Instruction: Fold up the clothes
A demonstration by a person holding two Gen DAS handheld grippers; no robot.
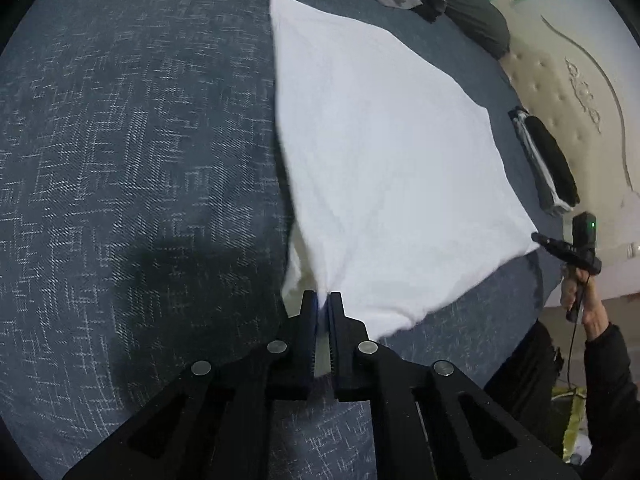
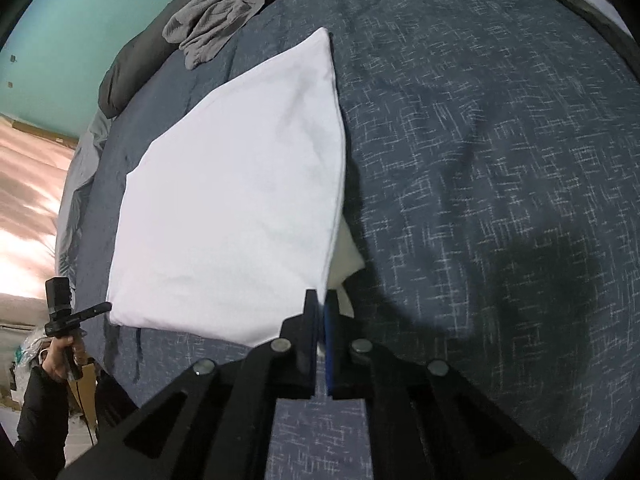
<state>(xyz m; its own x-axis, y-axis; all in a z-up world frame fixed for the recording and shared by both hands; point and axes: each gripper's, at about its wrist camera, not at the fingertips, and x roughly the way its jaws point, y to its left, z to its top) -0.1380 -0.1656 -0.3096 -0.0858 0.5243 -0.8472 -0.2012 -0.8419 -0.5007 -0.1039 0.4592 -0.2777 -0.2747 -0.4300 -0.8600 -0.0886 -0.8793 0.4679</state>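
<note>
Clearly the white cloth (image 1: 384,152) is light and limp: it lies spread on the bed (image 1: 120,160), its near edge lifted between two corners. The left tool (image 1: 323,300) is clenched on one corner, the right tool (image 2: 322,300) on the other. Corners pinched taut are probably the best holds, since the middle would sag.

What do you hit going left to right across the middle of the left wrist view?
Dark blue patterned bedspread → white cloth held up taut → folded black and grey garment lying on the bedspread → cream tufted headboard.
</note>
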